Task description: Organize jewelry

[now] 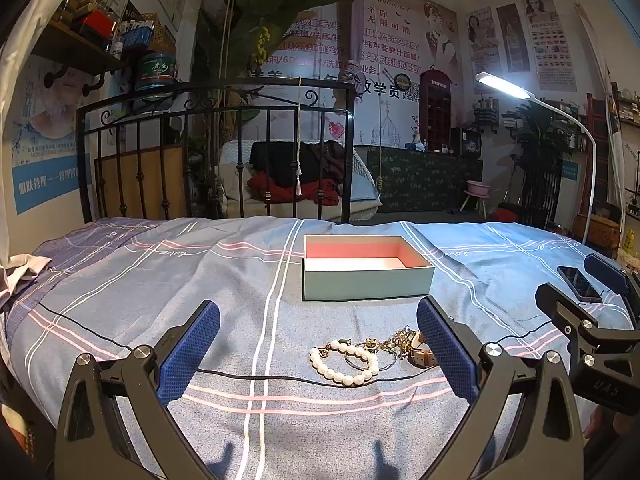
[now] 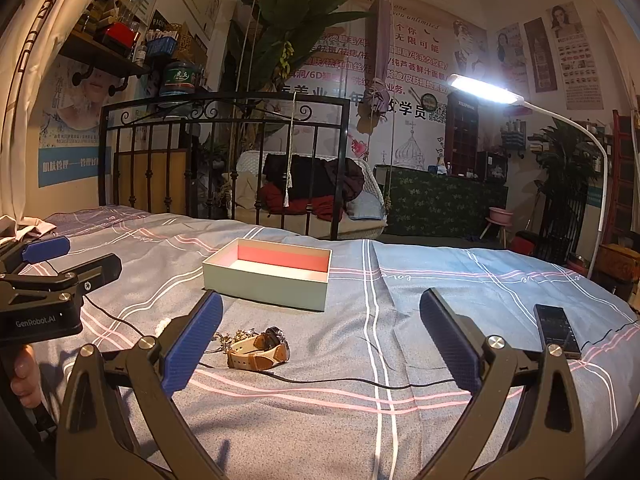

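While both your claws, left (image 1: 318, 354) and right (image 2: 320, 344), gape empty, chains (image 1: 394, 340) tangled with pearls (image 1: 344, 362) may drag along.

The bed is viewed low and close from its near edge by both wrist cameras, faced toward the far headboard (image 1: 216, 120). The left view is set left of the right one. Shared by both are the open box (image 1: 366, 266) (image 2: 272, 270), the watch (image 1: 424, 354) (image 2: 260, 350) and the phone (image 1: 579, 283) (image 2: 557, 330).
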A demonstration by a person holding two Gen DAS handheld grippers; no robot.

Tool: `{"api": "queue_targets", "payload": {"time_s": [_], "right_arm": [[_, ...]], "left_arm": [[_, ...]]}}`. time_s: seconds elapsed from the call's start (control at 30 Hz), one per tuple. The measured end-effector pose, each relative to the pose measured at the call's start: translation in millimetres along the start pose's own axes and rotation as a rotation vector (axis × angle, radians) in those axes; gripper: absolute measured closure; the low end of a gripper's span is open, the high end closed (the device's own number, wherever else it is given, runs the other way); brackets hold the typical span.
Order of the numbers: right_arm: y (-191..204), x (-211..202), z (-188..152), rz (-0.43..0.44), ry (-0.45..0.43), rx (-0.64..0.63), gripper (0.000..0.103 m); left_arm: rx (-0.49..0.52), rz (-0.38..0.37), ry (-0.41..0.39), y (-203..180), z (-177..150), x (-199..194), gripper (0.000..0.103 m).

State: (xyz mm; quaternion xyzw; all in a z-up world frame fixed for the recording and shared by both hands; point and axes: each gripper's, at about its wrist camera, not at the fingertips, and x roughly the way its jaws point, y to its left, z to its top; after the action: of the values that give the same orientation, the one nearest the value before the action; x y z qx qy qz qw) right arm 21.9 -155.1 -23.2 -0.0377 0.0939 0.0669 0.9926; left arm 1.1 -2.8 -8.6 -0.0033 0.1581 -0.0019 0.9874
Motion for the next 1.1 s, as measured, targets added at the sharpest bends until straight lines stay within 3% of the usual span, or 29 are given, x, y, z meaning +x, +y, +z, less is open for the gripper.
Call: {"api": "queue_targets", "payload": {"time_s": [1.1], "right_arm": [[-2.0, 1.3, -5.2, -0.003, 0.005, 0.007, 0.006]], "left_arm": [[0.001, -0.009, 0.001, 1.3, -3.4, 0.9, 0.007]]}}
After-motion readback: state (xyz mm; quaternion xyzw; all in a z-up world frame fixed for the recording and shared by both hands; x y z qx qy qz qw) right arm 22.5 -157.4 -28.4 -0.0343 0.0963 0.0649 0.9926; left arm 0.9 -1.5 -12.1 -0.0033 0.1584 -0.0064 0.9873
